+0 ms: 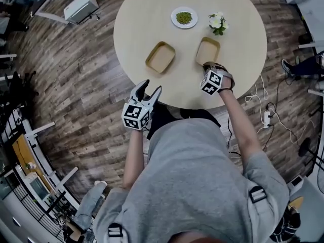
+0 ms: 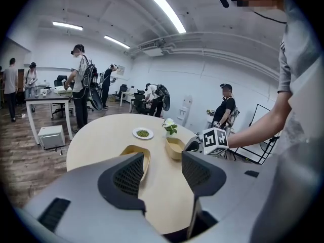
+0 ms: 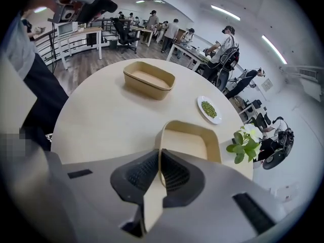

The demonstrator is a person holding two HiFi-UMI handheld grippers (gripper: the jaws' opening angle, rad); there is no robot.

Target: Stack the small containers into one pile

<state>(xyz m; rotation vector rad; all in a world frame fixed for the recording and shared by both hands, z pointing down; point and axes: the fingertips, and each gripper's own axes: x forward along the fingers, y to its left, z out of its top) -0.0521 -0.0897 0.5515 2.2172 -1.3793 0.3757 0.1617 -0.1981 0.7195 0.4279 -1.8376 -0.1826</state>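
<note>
The big round table (image 1: 238, 29) holds the left tub (image 1: 160, 57) and the right tub (image 1: 208, 51). The right claw (image 3: 161, 173) pinches the right tub's near wall; next it should lift it into the left tub. The left claw (image 1: 152, 86) hangs open, empty

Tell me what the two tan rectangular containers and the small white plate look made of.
Tan rectangular container and its gripped twin: probably matte paperboard or pulp; thin walls, dull surface. Small white plate: likely glazed ceramic or plastic; smooth.
</note>
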